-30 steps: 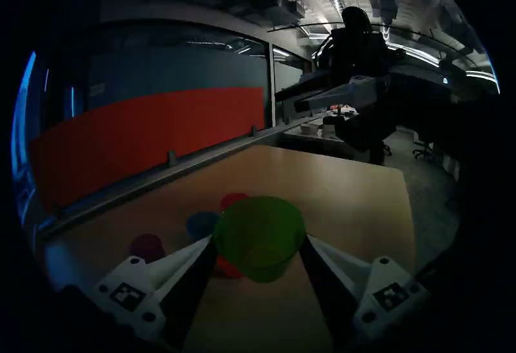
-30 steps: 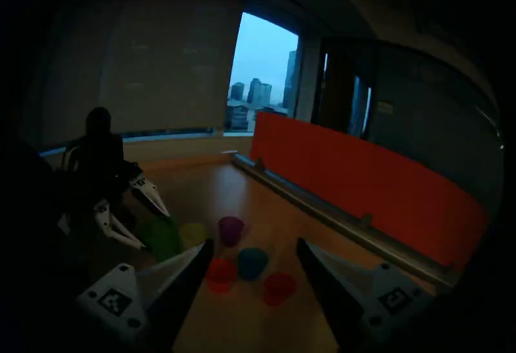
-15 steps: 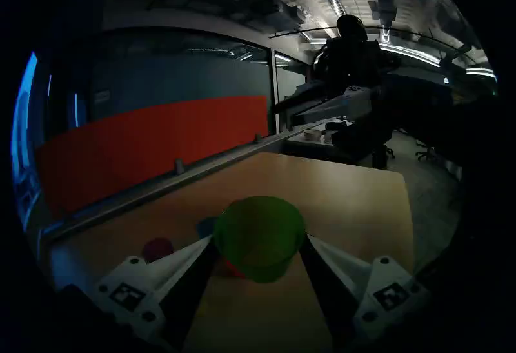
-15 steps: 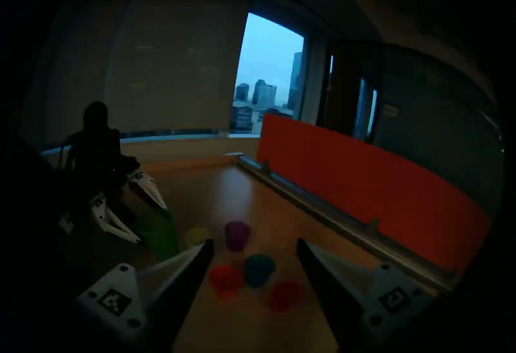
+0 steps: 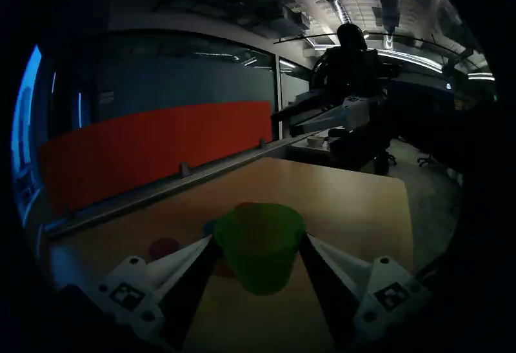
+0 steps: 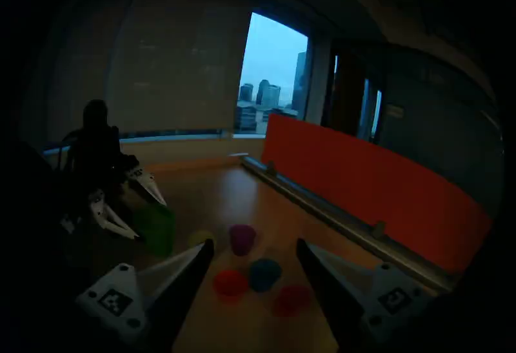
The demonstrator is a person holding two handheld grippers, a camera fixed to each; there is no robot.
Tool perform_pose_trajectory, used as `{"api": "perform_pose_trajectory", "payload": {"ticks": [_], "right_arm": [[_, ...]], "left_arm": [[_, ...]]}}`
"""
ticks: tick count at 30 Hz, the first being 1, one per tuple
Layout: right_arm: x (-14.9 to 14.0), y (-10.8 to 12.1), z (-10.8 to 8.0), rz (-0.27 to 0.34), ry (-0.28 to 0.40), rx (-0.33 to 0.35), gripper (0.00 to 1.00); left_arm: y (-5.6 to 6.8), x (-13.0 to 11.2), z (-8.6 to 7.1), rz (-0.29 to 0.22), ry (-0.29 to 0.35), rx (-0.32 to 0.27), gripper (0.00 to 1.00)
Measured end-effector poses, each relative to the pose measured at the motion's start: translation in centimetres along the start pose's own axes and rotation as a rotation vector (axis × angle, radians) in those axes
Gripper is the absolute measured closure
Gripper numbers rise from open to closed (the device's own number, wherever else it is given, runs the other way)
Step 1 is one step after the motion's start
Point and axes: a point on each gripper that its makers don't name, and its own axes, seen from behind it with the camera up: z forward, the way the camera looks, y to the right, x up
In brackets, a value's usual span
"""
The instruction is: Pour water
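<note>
Left claw [image 5: 257,239] grasps green cup [image 5: 259,257], upright over surface [image 5: 351,198]. Right claw [image 6: 253,242] released, empty; blue cup [image 6: 264,273] ahead.

I see the cup [image 5: 259,250] between my left gripper's [image 5: 257,238] fingers above the table [image 5: 351,198], beside the other cups [image 6: 264,273] sitting ahead of my right gripper [image 6: 253,242], with the partition [image 6: 380,185] along the table edge beyond them.

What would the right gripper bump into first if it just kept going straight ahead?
Probably the purple cup, just beyond the open right gripper; the blue cup sits lower, likely under that path. Depth is unclear.
</note>
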Motion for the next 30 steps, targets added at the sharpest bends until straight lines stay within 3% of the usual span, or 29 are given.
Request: {"api": "perform_pose_trajectory", "payload": {"ticks": [18,30], "right_arm": [[0.2,-0.3,1.8,-0.006,-0.012,0.022,0.01],[-0.8,0.4,4.4,0.007,-0.035,0.044,0.01]], "left_arm": [[-0.5,0.1,-0.6,-0.012,0.017,0.002,0.13],[-0.6,0.1,-1.2,-0.032,0.020,-0.005,0.13]]}}
